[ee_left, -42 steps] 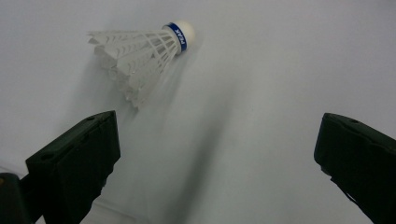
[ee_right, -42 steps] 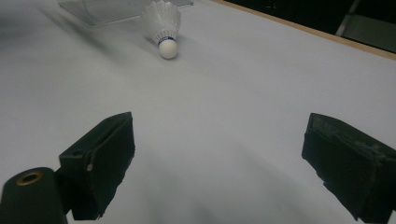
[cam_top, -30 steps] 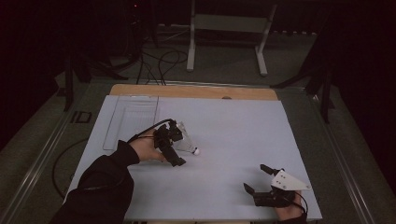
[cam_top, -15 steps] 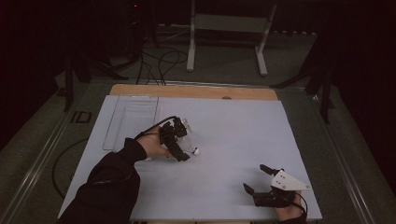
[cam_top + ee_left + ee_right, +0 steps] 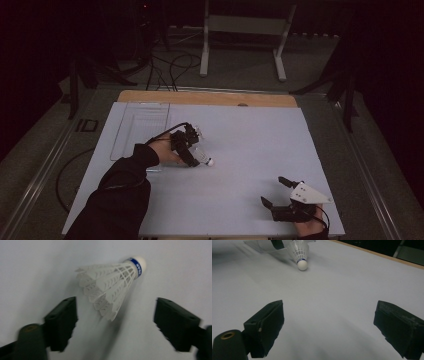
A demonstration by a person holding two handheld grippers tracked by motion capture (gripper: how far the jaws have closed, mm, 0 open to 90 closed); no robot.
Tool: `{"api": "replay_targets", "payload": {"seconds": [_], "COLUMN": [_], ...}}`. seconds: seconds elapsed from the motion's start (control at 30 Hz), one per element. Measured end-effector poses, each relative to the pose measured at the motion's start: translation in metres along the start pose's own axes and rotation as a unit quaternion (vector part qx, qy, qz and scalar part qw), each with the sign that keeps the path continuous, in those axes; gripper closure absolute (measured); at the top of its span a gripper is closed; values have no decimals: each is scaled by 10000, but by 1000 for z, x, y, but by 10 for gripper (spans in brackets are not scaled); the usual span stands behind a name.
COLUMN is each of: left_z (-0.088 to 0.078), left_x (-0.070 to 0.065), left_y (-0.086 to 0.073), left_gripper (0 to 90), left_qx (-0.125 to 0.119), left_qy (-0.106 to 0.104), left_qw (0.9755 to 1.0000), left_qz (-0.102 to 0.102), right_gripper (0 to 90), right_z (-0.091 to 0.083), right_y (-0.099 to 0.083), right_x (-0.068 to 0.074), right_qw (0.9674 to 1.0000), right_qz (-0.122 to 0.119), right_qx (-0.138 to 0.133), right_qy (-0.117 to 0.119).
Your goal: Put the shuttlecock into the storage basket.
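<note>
A white feathered shuttlecock (image 5: 110, 287) with a blue band and a white cork tip lies on its side on the white table sheet (image 5: 250, 145). My left gripper (image 5: 116, 305) hangs over it, skirt end nearest. Its jaws have just been closing and stand on either side of the feathers without touching them. In the high view the left gripper (image 5: 192, 152) is left of centre, over the shuttlecock (image 5: 204, 160). My right gripper (image 5: 274, 191) rests open near the front right corner with nothing between its jaws (image 5: 330, 308). From there the shuttlecock (image 5: 300, 252) lies far ahead.
A clear plastic tray (image 5: 142, 125) lies at the back left of the sheet. A wooden strip (image 5: 210, 97) runs along the table's far edge. Beyond it, on the dark floor, are a metal stand (image 5: 240, 30) and cables (image 5: 165, 65).
My left hand has moved right and down over the shuttlecock. The right gripper has stayed where it was.
</note>
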State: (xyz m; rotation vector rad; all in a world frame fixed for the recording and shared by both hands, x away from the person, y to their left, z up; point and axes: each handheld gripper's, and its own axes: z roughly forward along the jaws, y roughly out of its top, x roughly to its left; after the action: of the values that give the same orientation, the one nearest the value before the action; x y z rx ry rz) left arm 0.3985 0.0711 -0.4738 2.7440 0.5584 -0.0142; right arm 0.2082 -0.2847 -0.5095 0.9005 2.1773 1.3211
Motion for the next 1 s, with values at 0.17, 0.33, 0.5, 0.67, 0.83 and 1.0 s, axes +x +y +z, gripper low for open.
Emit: {"api": "replay_targets", "payload": {"seconds": [0.17, 0.33, 0.5, 0.67, 0.83, 1.0], "left_z": [8, 12, 14, 17, 21, 23], "left_x": [3, 3, 5, 2, -1, -1], "left_y": [-1, 3, 7, 10, 12, 14], "left_gripper": [302, 390, 472, 619, 721, 842], "left_qx": [176, 273, 351, 449, 542, 545], "left_qy": [-87, -35, -50, -163, -373, -532], "left_qw": [9998, 9996, 9993, 9984, 9967, 9958], "left_qz": [28, 109, 111, 307, 472, 499], "right_gripper": [94, 94, 94, 94, 95, 95], "right_z": [0, 1, 1, 1, 1, 1], "right_y": [0, 0, -1, -1, -1, -1], "right_x": [0, 0, 0, -1, -1, -1], "right_qw": [10000, 10000, 10000, 10000, 10000, 10000], "right_qz": [9, 17, 25, 43, 43, 38], "right_qx": [15, 35, 53, 63, 75, 76], "right_qy": [11, 17, 23, 18, 15, 23]}}
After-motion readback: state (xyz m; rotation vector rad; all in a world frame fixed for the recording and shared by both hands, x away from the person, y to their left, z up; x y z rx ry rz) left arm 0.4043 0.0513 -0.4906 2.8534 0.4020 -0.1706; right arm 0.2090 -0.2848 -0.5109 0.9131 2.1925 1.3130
